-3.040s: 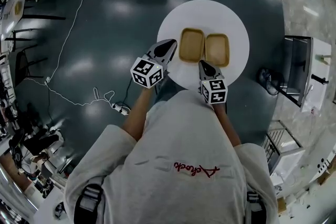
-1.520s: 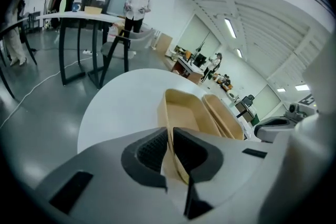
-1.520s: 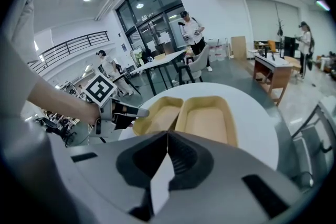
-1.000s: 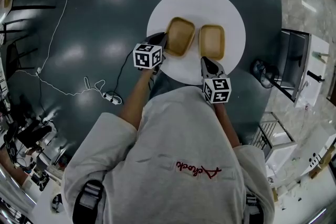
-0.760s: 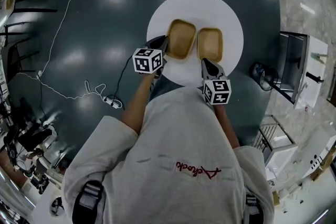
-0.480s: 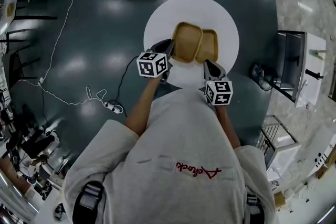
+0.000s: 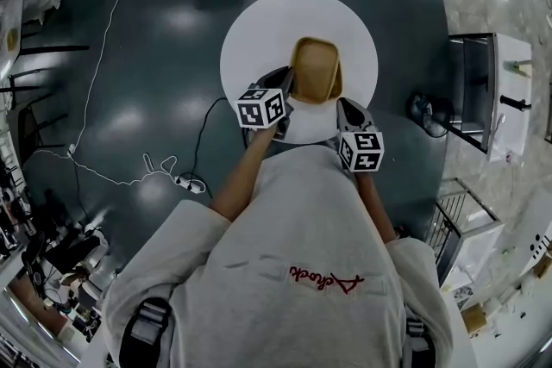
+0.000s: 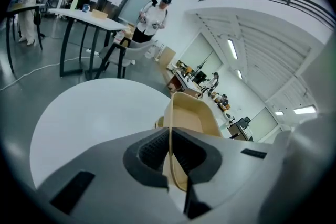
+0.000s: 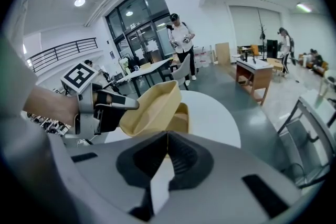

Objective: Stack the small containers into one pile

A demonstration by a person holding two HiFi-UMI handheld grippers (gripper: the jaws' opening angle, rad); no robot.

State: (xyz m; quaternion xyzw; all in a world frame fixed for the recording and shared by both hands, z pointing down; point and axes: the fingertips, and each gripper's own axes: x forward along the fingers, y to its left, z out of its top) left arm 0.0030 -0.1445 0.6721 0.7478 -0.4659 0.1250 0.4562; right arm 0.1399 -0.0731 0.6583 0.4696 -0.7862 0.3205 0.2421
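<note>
Round white tabletop (image 7: 250,47) on dark floor (image 7: 129,56): left tool (image 7: 285,82) pinches the rim of one tan container (image 7: 315,65), tilted over the other container (image 9: 181,119), perhaps touching it. Right tool (image 7: 347,105) sits pressed together, empty.

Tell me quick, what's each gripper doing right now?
Left gripper: closed on the rim of the raised tan container.
Right gripper: closed, nothing visible between its jaws.

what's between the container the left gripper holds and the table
The second container rests on the white table, just under the raised container in the left gripper. The right gripper view shows it.
</note>
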